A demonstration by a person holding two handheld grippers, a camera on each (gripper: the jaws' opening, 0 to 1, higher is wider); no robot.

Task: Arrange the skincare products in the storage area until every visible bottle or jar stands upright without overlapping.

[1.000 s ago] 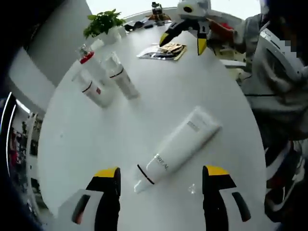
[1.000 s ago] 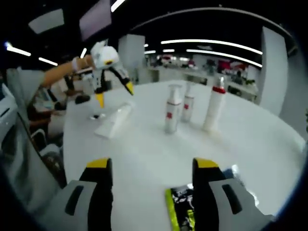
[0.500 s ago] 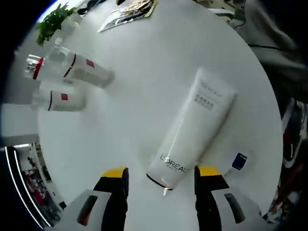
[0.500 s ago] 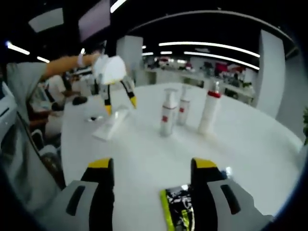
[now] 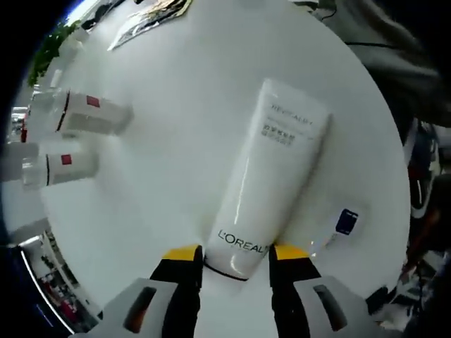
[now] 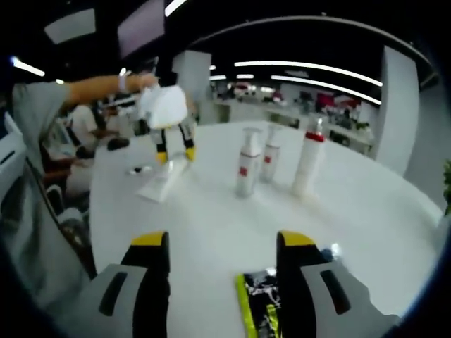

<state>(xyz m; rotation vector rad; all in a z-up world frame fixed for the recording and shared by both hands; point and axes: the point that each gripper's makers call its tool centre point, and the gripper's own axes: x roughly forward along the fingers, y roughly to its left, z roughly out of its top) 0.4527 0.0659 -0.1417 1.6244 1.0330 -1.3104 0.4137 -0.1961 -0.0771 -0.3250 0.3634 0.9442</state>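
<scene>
Left gripper (image 5: 235,255) has dropped onto the L'Oreal tube (image 5: 266,178) since a second ago; jaws now narrowed around its cap end, touching or nearly, tube lying flat on white table (image 5: 183,91). Right gripper (image 6: 220,243) hovers wide open, holding nothing, over a dark sachet (image 6: 259,304). Three bottles (image 6: 246,162) stand upright beyond, well apart from the tube.

Bright overhead strip lighting; glare is thrown across the white table (image 5: 176,105). Edges are bent and blurred by fisheye distortion.
</scene>
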